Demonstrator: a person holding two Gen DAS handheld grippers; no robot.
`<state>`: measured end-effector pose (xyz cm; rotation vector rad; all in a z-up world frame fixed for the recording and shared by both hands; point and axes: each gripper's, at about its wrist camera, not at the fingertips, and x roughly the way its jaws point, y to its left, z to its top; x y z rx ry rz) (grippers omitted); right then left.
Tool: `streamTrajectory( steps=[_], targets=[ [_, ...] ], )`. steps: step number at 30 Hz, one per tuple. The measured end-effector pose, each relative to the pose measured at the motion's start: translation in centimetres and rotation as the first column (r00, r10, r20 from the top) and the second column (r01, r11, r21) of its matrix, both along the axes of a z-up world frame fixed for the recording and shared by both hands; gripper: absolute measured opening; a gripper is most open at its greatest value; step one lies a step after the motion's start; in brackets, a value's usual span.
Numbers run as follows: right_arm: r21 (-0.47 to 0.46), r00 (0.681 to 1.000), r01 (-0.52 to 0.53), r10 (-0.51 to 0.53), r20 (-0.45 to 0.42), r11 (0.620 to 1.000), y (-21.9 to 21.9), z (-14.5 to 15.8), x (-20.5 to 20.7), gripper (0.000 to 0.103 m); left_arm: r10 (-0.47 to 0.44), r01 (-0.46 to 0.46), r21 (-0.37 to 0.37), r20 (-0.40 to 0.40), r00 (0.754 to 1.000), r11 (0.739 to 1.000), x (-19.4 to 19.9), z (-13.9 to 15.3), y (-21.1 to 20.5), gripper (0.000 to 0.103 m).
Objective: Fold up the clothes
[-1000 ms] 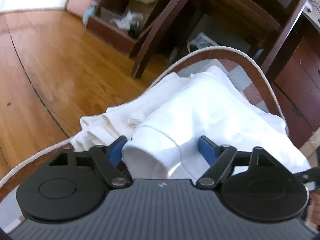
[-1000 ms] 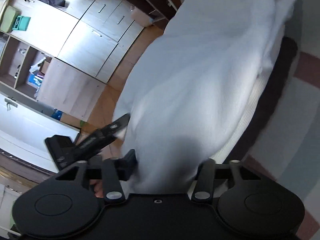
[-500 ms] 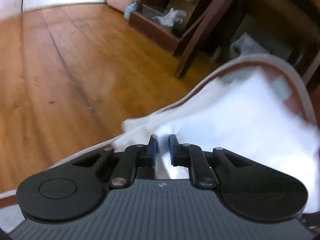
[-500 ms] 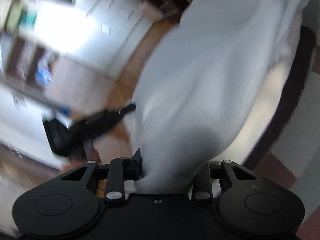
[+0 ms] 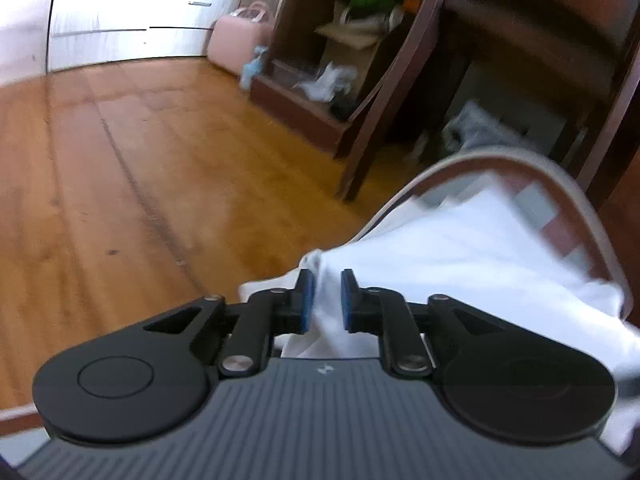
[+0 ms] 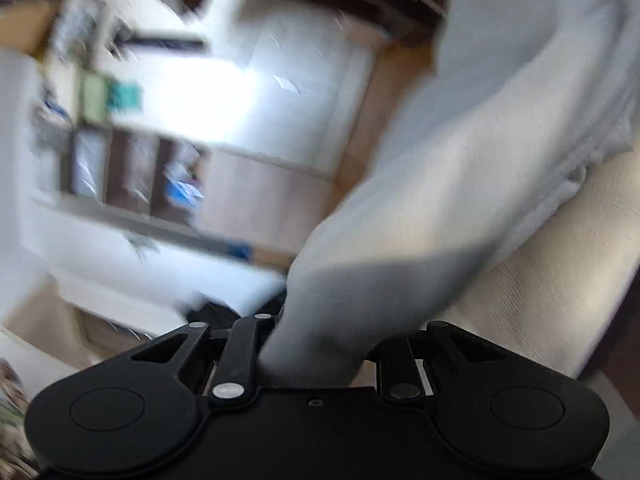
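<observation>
White garment (image 5: 472,248): lies partly on a rounded, piped-edge surface (image 5: 576,196) above the wooden floor (image 5: 120,184), with one end drawn up off it toward both cameras. It is neither flat nor in a squared fold.

Left gripper (image 5: 324,300): blue-padded fingers (image 5: 305,300) are drawn close together with a pinch of the cloth's edge clamped between them. The fabric runs taut from the pads back to the surface.

Right gripper (image 6: 316,344): a thick bunch of the same cloth (image 6: 460,168) fills the space between its fingers and hides the tips. The linkages sit fairly wide, so whether the fingers bear on the cloth cannot be determined. The right wrist view is heavily blurred.

Assessment: the garment appears to be lifted and carried between two holds, which would suit either opening it out or laying a fold over.

Recommendation: keep both holds level and equally tensioned so the edge between them stays straight. Avoid dragging the trailing part off the surface edge toward the floor. Set down with edges matched before releasing.
</observation>
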<state>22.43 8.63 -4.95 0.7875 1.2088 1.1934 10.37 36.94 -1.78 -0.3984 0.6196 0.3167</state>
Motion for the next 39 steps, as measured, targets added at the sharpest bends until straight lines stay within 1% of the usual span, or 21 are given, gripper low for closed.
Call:
streamTrajectory(
  steps=[1, 2, 4, 6, 8, 10, 12, 14, 16, 18, 19, 20, 22, 23, 25, 27, 29, 31, 32, 36, 39],
  targets=[
    [-0.079, 1.000, -0.017, 0.017, -0.002, 0.997, 0.4, -0.9, -0.4, 0.025, -0.001, 0.002, 0.028, -0.032, 0.999, 1.000, 0.2, -0.1, -0.3, 0.019],
    [-0.158, 0.998, -0.015, 0.025, 0.058, 0.987, 0.9, -1.5, -1.4, 0.031, -0.005, 0.007, 0.052, -0.035, 0.999, 0.999, 0.0, 0.0, -0.9, 0.019],
    [-0.307, 0.984, 0.002, 0.054, 0.172, 0.952, 1.8, -2.6, -3.4, 0.036, -0.015, 0.018, 0.094, -0.028, 0.999, 0.995, -0.5, 0.2, -2.0, 0.020],
    [-0.292, 0.965, 0.002, 0.075, 0.252, 0.957, 1.3, -1.6, -4.9, 0.052, -0.040, 0.035, 0.116, 0.041, 0.998, 0.993, -1.2, 1.4, -3.3, 0.020],
    [-0.276, 0.955, -0.006, 0.088, 0.284, 0.961, 0.1, 0.2, -5.8, 0.052, -0.073, 0.058, 0.157, 0.091, 0.993, 0.986, -1.6, 3.1, -4.8, 0.020],
    [-0.235, 0.926, 0.028, 0.064, 0.372, 0.972, -2.3, 2.8, -6.4, 0.052, -0.112, 0.085, 0.209, 0.119, 0.987, 0.974, -1.6, 4.6, -6.6, 0.022],
    [-0.203, 0.869, 0.143, -0.025, 0.494, 0.969, -5.1, 5.2, -6.3, 0.052, -0.175, 0.146, 0.188, 0.153, 0.973, 0.971, -1.0, 5.3, -7.8, 0.031],
    [-0.192, 0.782, 0.299, -0.124, 0.611, 0.935, -7.1, 7.0, -5.2, 0.052, -0.232, 0.213, 0.119, 0.180, 0.956, 0.970, 0.1, 5.1, -8.6, 0.031],
    [-0.204, 0.685, 0.464, -0.203, 0.700, 0.862, -8.1, 7.8, -3.8, 0.052, -0.291, 0.284, 0.064, 0.191, 0.937, 0.957, 1.2, 4.2, -9.6, 0.031],
    [-0.247, 0.636, 0.539, -0.197, 0.746, 0.805, -8.6, 7.2, -1.5, 0.052, -0.339, 0.338, 0.036, 0.147, 0.929, 0.941, 2.2, 2.7, -10.8, 0.031],
    [-0.281, 0.627, 0.569, -0.188, 0.756, 0.773, -8.3, 6.3, -0.3, 0.052, -0.358, 0.358, 0.026, 0.117, 0.926, 0.933, 2.6, 1.8, -11.5, 0.031],
    [-0.318, 0.639, 0.588, -0.186, 0.746, 0.743, -8.2, 5.4, 0.7, 0.052, -0.370, 0.369, 0.027, 0.092, 0.924, 0.929, 2.7, 0.9, -12.2, 0.032],
    [-0.355, 0.695, 0.591, -0.235, 0.679, 0.724, -8.6, 2.7, 3.1, 0.052, -0.380, 0.377, 0.050, 0.079, 0.922, 0.925, 2.4, -0.7, -13.4, 0.032],
    [-0.324, 0.710, 0.592, -0.288, 0.642, 0.738, -9.1, 1.8, 4.0, 0.047, -0.384, 0.379, 0.069, 0.096, 0.918, 0.923, 2.0, -1.2, -13.8, 0.032],
    [-0.263, 0.734, 0.597, -0.384, 0.561, 0.758, -10.1, 0.0, 5.5, 0.029, -0.389, 0.381, 0.099, 0.087, 0.917, 0.919, 1.5, -1.7, -14.5, 0.032],
    [-0.220, 0.715, 0.607, -0.404, 0.571, 0.764, -10.4, 0.3, 5.4, 0.019, -0.387, 0.377, 0.119, 0.073, 0.919, 0.919, 1.0, -1.8, -15.1, 0.032],
    [-0.203, 0.647, 0.619, -0.346, 0.680, 0.758, -9.9, 1.3, 3.9, 0.018, -0.389, 0.380, 0.111, 0.068, 0.919, 0.918, 1.0, -1.8, -15.0, 0.032],
    [-0.268, 0.654, 0.630, -0.312, 0.689, 0.729, -10.3, 0.5, 4.0, 0.020, -0.391, 0.383, 0.104, 0.063, 0.918, 0.918, 1.0, -1.7, -14.9, 0.032],
    [-0.298, 0.656, 0.636, -0.295, 0.695, 0.712, -10.5, 0.2, 4.0, 0.027, -0.392, 0.385, 0.101, 0.061, 0.918, 0.917, 1.0, -1.7, -14.8, 0.032],
    [-0.313, 0.552, 0.707, -0.218, 0.804, 0.634, -9.9, 1.6, 1.6, 0.031, -0.392, 0.384, 0.136, 0.034, 0.919, 0.913, 1.0, -1.2, -15.4, 0.032],
    [-0.310, 0.472, 0.755, -0.151, 0.869, 0.578, -9.5, 2.7, -0.2, 0.035, -0.453, 0.446, 0.088, 0.087, 0.887, 0.891, 0.0, 0.0, -15.4, 0.036]
  ],
)
